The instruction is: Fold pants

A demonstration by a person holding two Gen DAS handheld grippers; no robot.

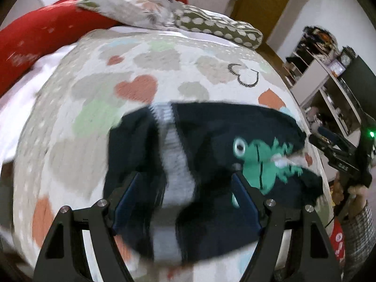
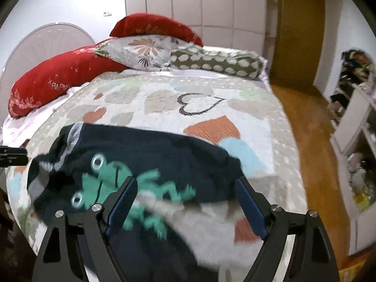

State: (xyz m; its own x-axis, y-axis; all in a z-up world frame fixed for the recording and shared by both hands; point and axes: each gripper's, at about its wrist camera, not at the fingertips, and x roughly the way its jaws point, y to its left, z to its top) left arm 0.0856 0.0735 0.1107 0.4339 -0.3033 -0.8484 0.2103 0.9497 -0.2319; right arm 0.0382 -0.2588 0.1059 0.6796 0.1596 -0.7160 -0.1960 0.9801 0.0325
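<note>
Dark navy pants (image 1: 211, 141) with a grey stripe and a green frog print (image 1: 260, 162) lie crumpled on the heart-patterned bedspread (image 1: 98, 94). My left gripper (image 1: 186, 178) is open, its jaws wide apart above the pants, holding nothing. In the right wrist view the same pants (image 2: 164, 150) lie at the near edge of the bed, frog print (image 2: 112, 176) facing up. My right gripper (image 2: 185, 185) is open over the pants' right part, empty. The right gripper also shows in the left wrist view (image 1: 329, 148) at the far right.
Red bolster pillows (image 2: 58, 75), a floral pillow (image 2: 141, 49) and a spotted bolster (image 2: 216, 62) lie at the head of the bed. Wooden floor (image 2: 305, 129) and white shelves (image 2: 357, 122) are to the right. A wardrobe and door stand behind.
</note>
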